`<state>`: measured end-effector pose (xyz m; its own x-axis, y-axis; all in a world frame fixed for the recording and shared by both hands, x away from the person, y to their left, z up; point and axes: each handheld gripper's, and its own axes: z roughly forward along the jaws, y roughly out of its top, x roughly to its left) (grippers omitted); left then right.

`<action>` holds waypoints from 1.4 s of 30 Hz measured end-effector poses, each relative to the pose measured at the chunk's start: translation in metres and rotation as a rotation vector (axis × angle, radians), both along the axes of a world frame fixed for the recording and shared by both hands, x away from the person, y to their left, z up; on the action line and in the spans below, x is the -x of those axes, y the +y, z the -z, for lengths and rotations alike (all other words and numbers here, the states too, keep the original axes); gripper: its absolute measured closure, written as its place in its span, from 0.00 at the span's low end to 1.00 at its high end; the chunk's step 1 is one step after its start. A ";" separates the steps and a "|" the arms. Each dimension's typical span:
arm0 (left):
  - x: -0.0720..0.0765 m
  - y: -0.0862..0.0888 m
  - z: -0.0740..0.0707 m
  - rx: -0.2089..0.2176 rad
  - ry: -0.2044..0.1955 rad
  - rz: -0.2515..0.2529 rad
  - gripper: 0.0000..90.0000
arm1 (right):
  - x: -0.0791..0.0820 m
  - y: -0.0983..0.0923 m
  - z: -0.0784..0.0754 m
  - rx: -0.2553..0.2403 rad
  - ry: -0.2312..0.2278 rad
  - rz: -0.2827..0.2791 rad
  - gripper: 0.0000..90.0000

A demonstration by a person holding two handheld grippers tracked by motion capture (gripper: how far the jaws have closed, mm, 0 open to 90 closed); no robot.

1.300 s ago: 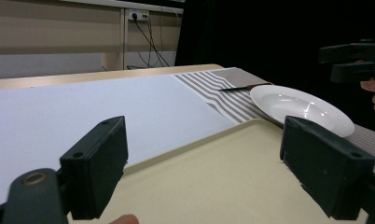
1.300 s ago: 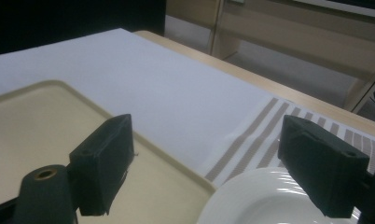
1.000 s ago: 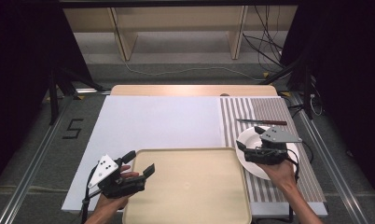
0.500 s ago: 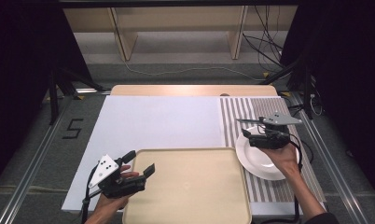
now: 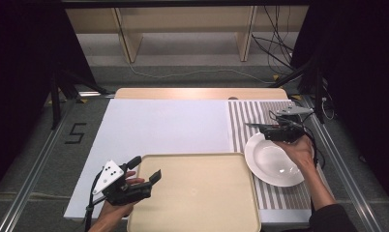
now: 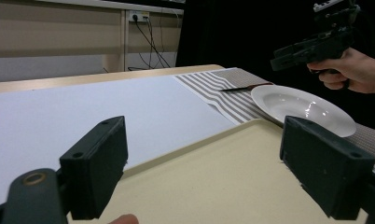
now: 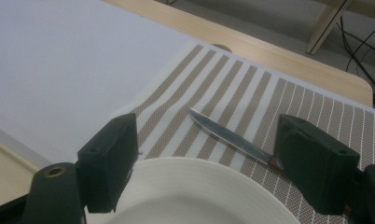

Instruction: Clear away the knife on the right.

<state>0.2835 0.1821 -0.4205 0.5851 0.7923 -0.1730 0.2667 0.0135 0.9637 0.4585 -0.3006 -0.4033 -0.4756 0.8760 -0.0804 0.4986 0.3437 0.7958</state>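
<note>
the right gripper (image 5: pixel 269 131) is held with jaws apart over the knife (image 7: pixel 232 137) on the striped mat (image 5: pixel 250 116), near the table's far right corner, beside the plate (image 5: pixel 272 159); the left gripper (image 5: pixel 144 169) is held open over the tray (image 5: pixel 202 198).

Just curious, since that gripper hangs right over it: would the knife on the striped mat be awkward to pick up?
Probably. The knife lies flat on the striped mat, so open jaws have little to catch. Its shiny blade looks stiff and likely slippery. Being flat, it shouldn't roll.

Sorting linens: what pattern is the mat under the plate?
Brown and white stripes on the mat, clearest in the right gripper view.
</note>
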 end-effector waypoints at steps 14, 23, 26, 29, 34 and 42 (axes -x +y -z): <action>0.000 0.000 0.000 0.000 0.001 -0.001 0.16 | -0.031 -0.017 0.002 0.041 0.071 0.064 0.27; 0.000 0.000 0.000 0.001 0.002 0.001 0.16 | -0.046 -0.028 0.006 0.069 0.138 0.104 0.28; 0.000 -0.001 0.000 0.004 0.002 0.000 0.16 | -0.051 -0.031 0.008 0.070 0.156 0.114 0.28; -0.001 0.000 0.000 0.002 0.002 0.001 0.16 | -0.055 -0.033 0.008 0.070 0.180 0.121 0.29; -0.001 -0.001 0.000 0.004 0.004 0.002 0.16 | -0.064 -0.037 0.011 0.080 0.233 0.136 0.29; 0.000 0.000 0.000 0.003 0.004 0.003 0.16 | -0.078 -0.042 0.021 0.135 0.304 0.165 0.31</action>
<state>0.2839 0.1818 -0.4205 0.5869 0.7899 -0.1776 0.2702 0.0157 0.9627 0.5363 -0.3429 -0.4241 -0.3489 0.9340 -0.0766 0.7628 0.3306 0.5557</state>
